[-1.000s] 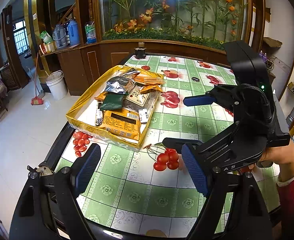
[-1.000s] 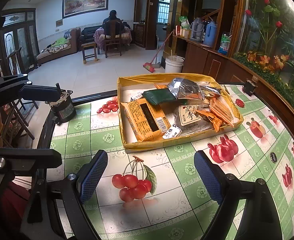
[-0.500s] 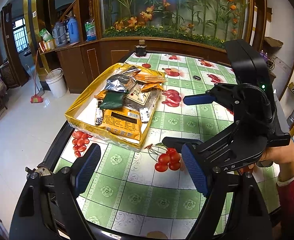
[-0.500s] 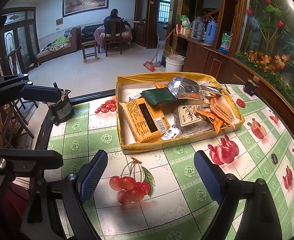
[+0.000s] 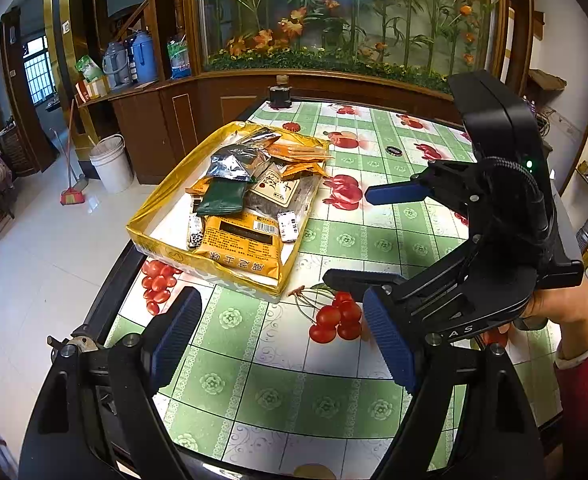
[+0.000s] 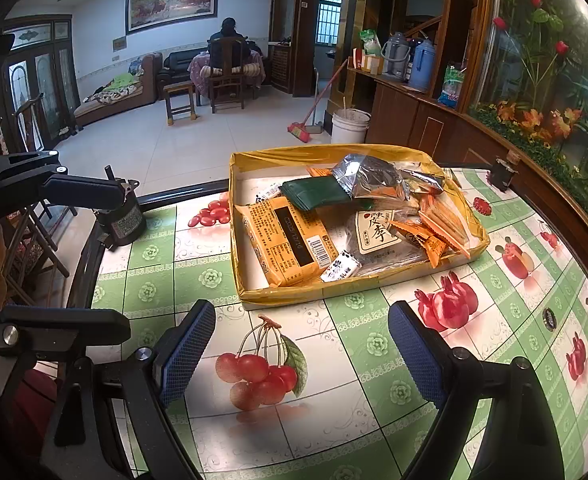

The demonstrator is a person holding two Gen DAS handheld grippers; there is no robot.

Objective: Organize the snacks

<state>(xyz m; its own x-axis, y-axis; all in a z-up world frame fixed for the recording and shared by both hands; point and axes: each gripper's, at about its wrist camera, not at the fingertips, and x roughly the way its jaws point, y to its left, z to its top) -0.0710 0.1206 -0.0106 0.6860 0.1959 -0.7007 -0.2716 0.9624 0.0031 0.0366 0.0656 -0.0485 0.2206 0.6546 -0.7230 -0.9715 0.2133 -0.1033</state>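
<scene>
All snacks in view lie heaped in the yellow tray (image 6: 460,178) on the table (image 6: 358,408): orange packet (image 6: 283,246), green packet (image 6: 314,193), silver pouch (image 6: 368,178), orange sticks (image 6: 442,222), small white sweets (image 6: 340,266). None lies loose on the cloth. Left gripper (image 5: 283,338) and right gripper (image 6: 302,354) hover short of the tray, jaws spread, holding nothing. This fits snacks gathered and done, or a heap awaiting sorting; the pictures do not settle which, so no next move can be specified
</scene>
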